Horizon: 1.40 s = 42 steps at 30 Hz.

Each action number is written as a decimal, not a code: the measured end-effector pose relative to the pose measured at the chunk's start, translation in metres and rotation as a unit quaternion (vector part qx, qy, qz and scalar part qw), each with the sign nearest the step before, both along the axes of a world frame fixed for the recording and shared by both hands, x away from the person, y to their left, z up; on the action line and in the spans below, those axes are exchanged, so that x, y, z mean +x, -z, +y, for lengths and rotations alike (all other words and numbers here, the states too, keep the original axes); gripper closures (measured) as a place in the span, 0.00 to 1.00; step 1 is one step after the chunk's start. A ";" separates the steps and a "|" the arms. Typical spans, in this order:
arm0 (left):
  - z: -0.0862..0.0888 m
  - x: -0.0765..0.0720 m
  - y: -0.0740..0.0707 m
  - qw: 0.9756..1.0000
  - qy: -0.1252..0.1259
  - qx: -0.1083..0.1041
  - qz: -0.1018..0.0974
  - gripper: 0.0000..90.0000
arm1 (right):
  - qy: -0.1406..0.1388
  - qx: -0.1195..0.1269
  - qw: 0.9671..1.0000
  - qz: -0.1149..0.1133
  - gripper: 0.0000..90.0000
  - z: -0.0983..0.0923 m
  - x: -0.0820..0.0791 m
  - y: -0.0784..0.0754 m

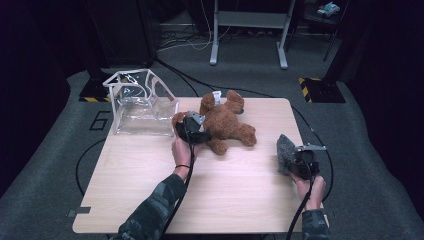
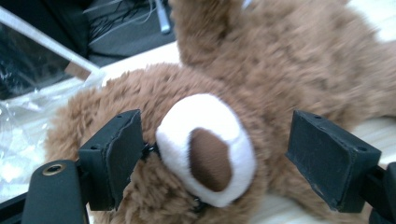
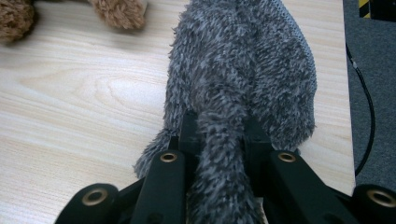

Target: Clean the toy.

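Wooden table (image 1: 150, 190) — left tongs (image 2: 215, 158) released around bear (image 2: 280, 70), right tongs (image 3: 219, 140) grasping grey plush (image 3: 252, 70).

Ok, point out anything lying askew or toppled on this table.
The brown teddy bear lies sprawled on the table rather than sitting up, its head at the open left claw. The clear bag slumps beside its white frame. The right claw pinches a grey fuzzy cloth.

A clear plastic bag (image 1: 145, 116) in a white frame (image 1: 131, 82) sits at the desk's (image 1: 210, 195) far left corner.
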<state>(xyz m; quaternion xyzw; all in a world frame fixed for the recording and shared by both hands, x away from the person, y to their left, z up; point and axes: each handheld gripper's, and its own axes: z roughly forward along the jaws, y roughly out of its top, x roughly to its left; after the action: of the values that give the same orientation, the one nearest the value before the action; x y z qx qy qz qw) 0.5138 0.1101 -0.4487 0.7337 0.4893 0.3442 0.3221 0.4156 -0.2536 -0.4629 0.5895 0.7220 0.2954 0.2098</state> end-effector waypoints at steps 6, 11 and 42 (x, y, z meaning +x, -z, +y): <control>0.007 0.006 0.010 1.000 -0.015 0.012 -0.002 0.39 | -0.001 0.001 1.000 0.003 0.84 -0.001 -0.001 0.001; 0.012 0.008 0.013 1.000 0.007 0.007 0.004 0.54 | 0.000 0.003 1.000 0.003 0.84 -0.001 -0.001 0.000; 0.002 -0.015 0.007 0.978 0.163 -0.122 0.042 0.61 | -0.077 -0.014 0.994 -0.078 0.85 0.055 0.005 -0.060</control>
<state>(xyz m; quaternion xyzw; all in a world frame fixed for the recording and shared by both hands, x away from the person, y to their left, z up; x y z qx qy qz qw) 0.4990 0.1119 -0.4557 0.7728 0.4147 0.1937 0.4396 0.4206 -0.1983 -0.4029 0.5043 0.7507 0.3455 0.2505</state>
